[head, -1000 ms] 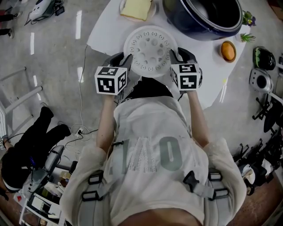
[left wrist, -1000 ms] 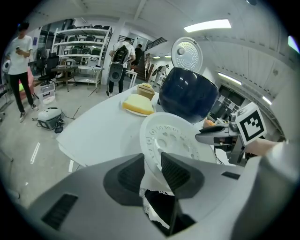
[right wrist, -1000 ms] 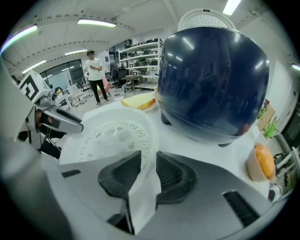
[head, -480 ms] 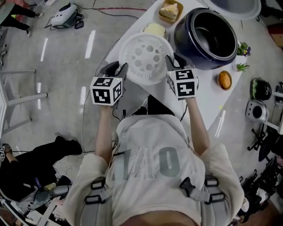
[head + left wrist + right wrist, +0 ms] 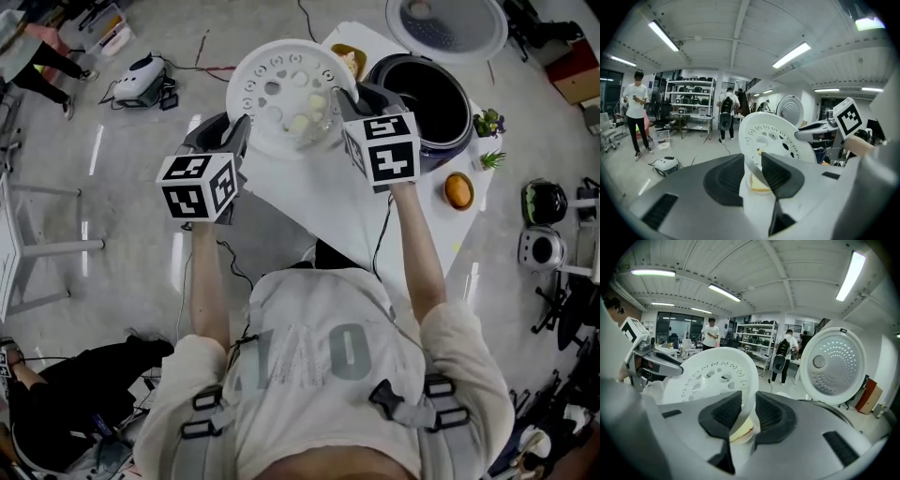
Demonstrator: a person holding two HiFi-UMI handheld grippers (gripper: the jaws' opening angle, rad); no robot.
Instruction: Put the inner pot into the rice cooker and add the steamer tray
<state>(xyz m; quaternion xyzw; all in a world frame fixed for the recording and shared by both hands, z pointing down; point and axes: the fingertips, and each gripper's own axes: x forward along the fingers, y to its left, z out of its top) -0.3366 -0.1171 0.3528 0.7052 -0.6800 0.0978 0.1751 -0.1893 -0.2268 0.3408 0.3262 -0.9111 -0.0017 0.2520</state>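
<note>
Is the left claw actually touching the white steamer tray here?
Touching. In the left gripper view, the left claw has both jaws pressed on the rim of the steamer tray, one on each face.

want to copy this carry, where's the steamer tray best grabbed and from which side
Grip the steamer tray by its thin rim, on two opposite edges, coming in from the sides. It is a wide, shallow perforated disc, too broad to span, but the rim fits between jaws, as the left gripper and right gripper show.
</note>
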